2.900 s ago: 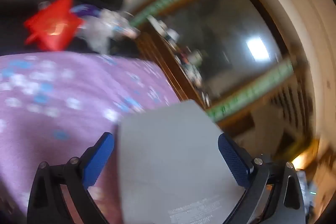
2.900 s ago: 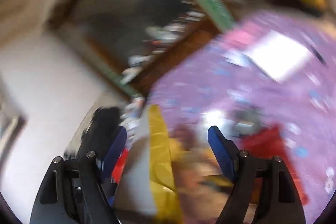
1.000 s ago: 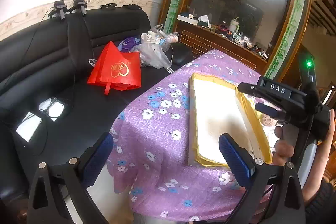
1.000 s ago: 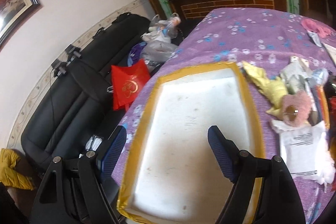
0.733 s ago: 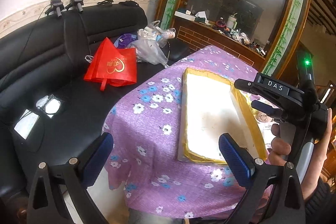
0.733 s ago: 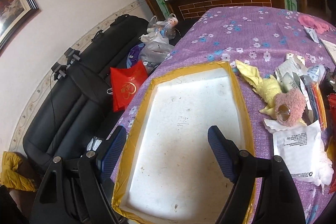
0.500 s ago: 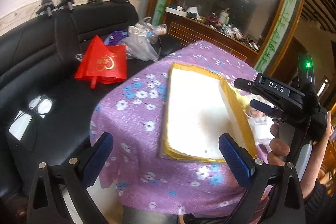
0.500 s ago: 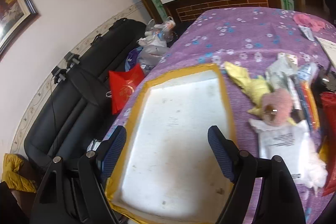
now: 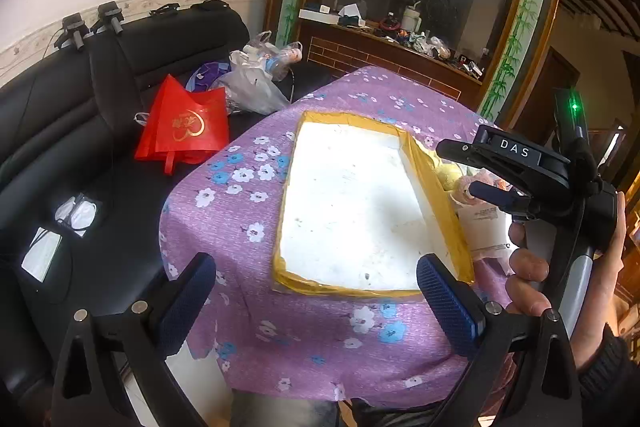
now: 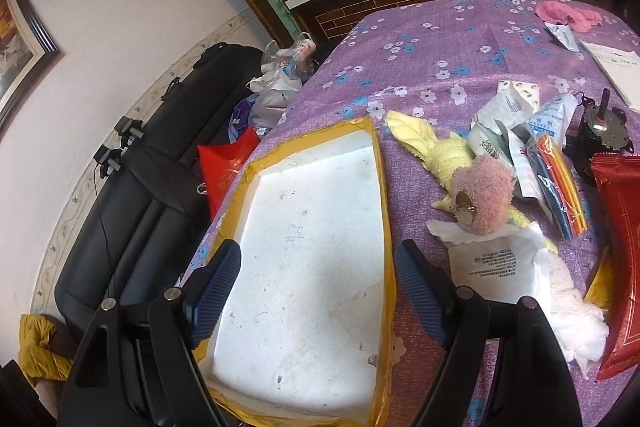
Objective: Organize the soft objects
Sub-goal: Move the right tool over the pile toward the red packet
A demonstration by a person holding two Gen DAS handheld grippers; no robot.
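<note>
Left gripper [image 9: 316, 301] jaws wide apart, holding nothing, above the white foam tray [image 9: 356, 203]. Right gripper [image 10: 318, 291] likewise spread and empty over the tray; pink pompom [image 10: 482, 199] lies beside it.

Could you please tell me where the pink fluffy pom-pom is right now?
In the right wrist view, the pink pom-pom lies on the purple tablecloth, right of the foam tray, resting against the yellow plush.

tray [image 10: 248, 183] on table [image 10: 440, 39] | plush toy [image 10: 484, 201] right of tray | sofa [image 10: 132, 195] left of table
</note>
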